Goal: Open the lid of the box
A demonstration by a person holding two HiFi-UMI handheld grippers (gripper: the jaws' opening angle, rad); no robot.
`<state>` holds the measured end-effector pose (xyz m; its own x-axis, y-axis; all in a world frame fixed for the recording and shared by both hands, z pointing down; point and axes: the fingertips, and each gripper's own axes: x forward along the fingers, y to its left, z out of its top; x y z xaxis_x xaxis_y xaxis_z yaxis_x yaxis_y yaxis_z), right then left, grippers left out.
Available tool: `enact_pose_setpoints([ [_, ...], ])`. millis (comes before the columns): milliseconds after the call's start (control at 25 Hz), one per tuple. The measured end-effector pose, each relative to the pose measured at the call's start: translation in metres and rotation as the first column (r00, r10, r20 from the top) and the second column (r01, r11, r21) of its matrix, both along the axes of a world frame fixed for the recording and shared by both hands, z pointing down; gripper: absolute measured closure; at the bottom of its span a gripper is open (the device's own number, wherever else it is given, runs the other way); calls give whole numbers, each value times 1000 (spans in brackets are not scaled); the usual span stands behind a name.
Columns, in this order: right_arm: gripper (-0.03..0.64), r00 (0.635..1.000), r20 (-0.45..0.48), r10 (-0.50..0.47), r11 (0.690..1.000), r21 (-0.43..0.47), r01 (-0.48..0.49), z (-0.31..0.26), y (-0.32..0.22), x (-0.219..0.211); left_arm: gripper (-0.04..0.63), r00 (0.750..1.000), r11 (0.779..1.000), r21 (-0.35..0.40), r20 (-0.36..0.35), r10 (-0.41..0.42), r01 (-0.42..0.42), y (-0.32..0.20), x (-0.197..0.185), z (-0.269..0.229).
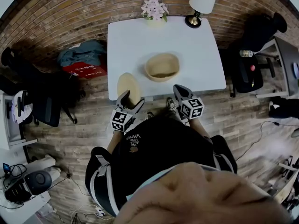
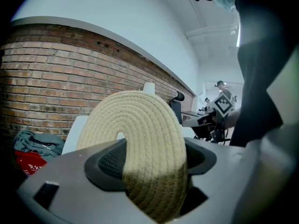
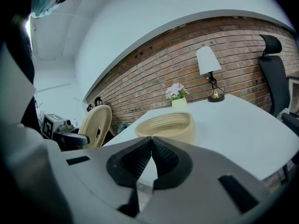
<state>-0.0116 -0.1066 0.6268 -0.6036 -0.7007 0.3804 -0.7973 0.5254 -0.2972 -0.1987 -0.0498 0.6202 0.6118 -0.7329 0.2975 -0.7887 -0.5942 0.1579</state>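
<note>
A round woven lid (image 1: 128,86) (image 2: 140,139) (image 3: 96,125) stands on edge at the white table's (image 1: 140,45) front left corner, and my left gripper (image 1: 129,101) (image 2: 152,162) is shut on it, the pads pressing its two faces. The open woven box (image 1: 162,66) (image 3: 167,126) sits lidless near the table's front middle. My right gripper (image 1: 181,95) (image 3: 152,158) hovers at the table's front edge, right of the lid and just before the box, shut with nothing between its jaws.
A pot of pink flowers (image 1: 155,9) (image 3: 177,94) and a lamp (image 1: 201,3) (image 3: 209,76) stand at the table's back edge. A heap of cloth (image 1: 84,59) lies on the floor to the left. Black office chairs (image 1: 254,55) stand on the right. Brick wall (image 2: 42,73) behind.
</note>
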Motion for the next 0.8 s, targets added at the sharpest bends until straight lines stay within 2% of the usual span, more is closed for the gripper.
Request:
enact_pose_setpoints([
  [800, 613, 998, -43, -45, 999, 0, 45, 4, 11, -7, 244, 1000, 1000, -7, -7, -27, 27, 19, -2, 0],
])
